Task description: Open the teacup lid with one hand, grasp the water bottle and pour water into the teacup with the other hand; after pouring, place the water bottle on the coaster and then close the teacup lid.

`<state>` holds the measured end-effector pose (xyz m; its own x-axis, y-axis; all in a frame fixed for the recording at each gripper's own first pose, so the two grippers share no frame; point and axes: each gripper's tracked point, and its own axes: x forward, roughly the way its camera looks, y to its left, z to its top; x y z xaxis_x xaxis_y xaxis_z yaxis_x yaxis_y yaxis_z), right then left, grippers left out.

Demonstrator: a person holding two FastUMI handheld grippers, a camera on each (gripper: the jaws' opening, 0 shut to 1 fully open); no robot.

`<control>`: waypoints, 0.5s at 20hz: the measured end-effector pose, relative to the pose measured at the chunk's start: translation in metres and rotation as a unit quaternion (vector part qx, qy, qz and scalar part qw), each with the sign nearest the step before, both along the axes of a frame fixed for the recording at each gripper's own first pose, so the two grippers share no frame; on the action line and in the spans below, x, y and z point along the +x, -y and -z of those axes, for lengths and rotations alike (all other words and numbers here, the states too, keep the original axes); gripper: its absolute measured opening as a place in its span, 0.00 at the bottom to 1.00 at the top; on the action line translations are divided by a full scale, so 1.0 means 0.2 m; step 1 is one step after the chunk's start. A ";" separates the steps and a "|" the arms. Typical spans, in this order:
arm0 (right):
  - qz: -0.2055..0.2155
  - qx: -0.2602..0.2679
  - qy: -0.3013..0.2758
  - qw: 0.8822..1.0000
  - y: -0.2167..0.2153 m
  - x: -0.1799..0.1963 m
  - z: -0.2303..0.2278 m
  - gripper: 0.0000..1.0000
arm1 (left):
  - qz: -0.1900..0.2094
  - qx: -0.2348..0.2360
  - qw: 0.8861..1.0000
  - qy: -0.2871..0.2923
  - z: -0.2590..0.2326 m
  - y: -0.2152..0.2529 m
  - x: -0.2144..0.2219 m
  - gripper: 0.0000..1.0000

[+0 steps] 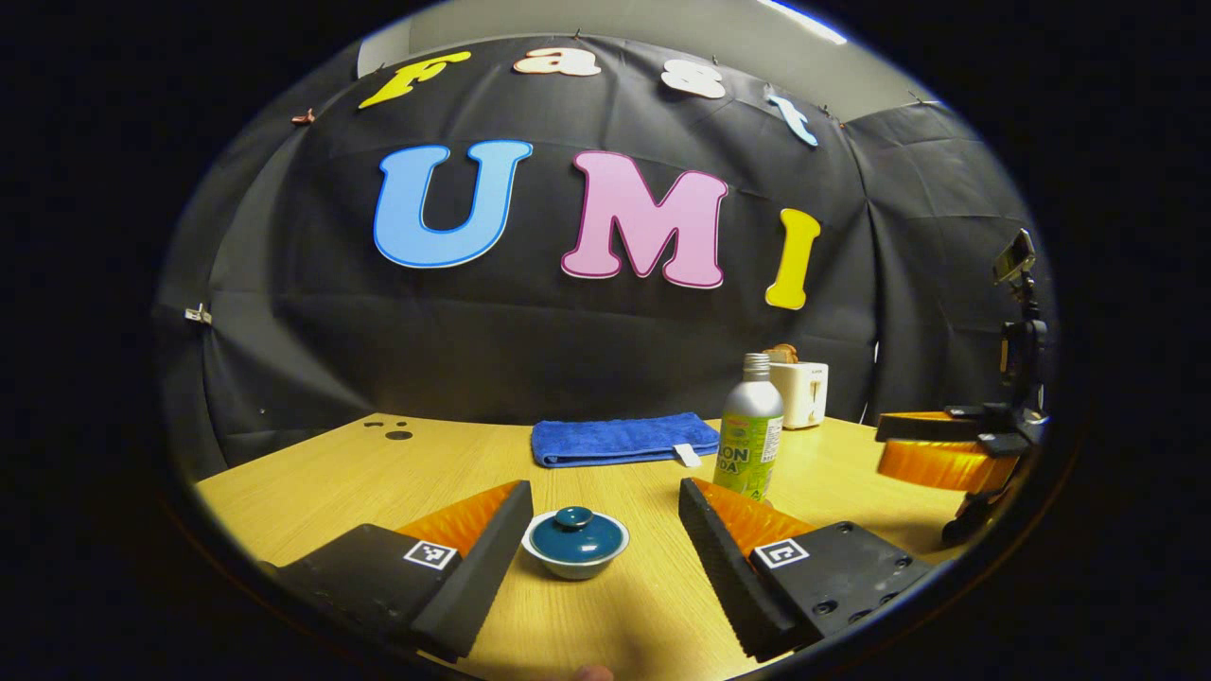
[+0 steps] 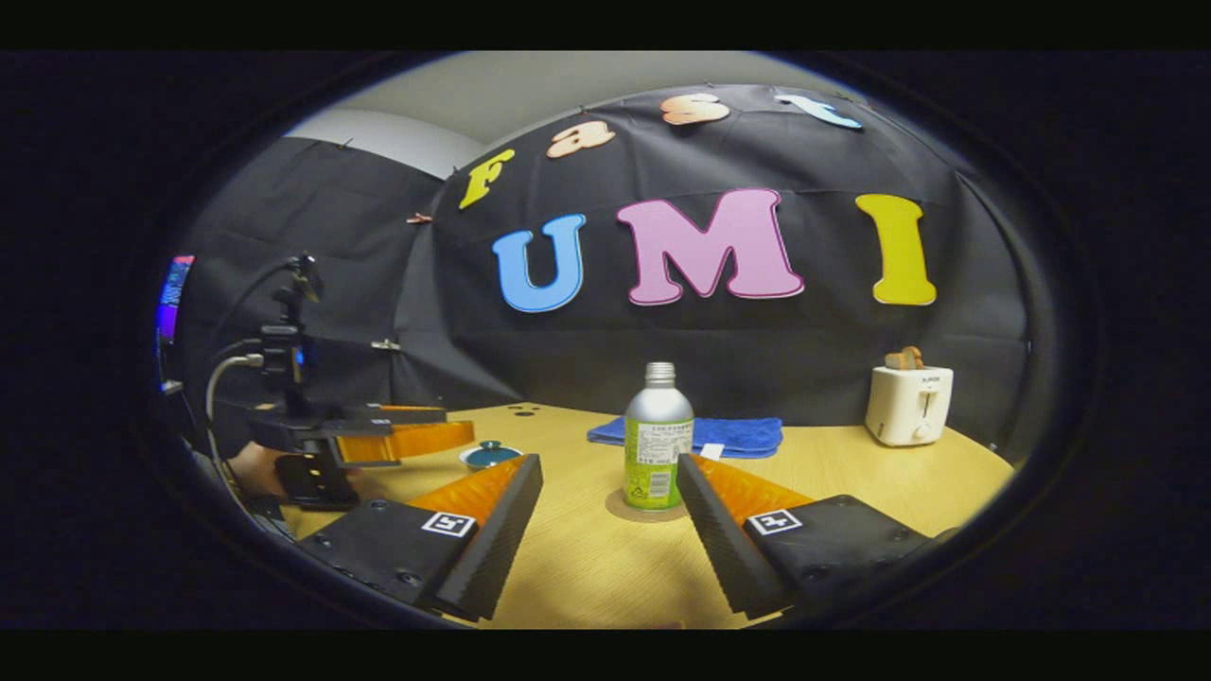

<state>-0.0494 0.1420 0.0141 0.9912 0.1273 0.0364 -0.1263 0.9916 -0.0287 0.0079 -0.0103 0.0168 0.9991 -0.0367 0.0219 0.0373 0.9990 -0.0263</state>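
Holding both tools above the pale wooden table, you have each one spread wide with nothing between its fingers.

1. Left gripper: in the left gripper view its two fingers stand far apart, and the small white teacup with the dark teal knobbed lid sits on the table in the gap ahead of them. Neither finger touches the teacup. The lid is seated on the cup.

2. Right gripper: in the right gripper view its fingers are likewise fully parted and hold nothing. The silver metal water bottle with the green label stands upright just ahead, centred between the fingers and clear of both. The cap is on the bottle.

3. Bottle position: the bottle stands on a round brown coaster, whose edge shows around its base. In the left gripper view the same bottle stands to the right of the teacup, beyond the right-hand finger.

4. Surroundings: a folded blue towel lies at the back of the table behind the teacup and bottle. A white toaster stands at the far right corner, well apart from the bottle.

5. Cross-check: the right gripper view shows the left gripper at the left, with the teacup just beside it.
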 end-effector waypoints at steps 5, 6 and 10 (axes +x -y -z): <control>-0.003 0.011 -0.021 1.000 -0.06 0.04 0.09 0.89 | 0.005 0.002 1.000 0.001 0.03 0.04 -0.05 0.98; -0.002 0.012 -0.022 1.000 -0.07 0.04 0.08 0.89 | 0.007 -0.002 1.000 -0.005 0.05 0.04 -0.04 0.98; -0.007 0.007 -0.026 1.000 -0.10 0.04 0.09 0.89 | 0.006 -0.013 1.000 -0.010 0.07 0.03 -0.04 0.98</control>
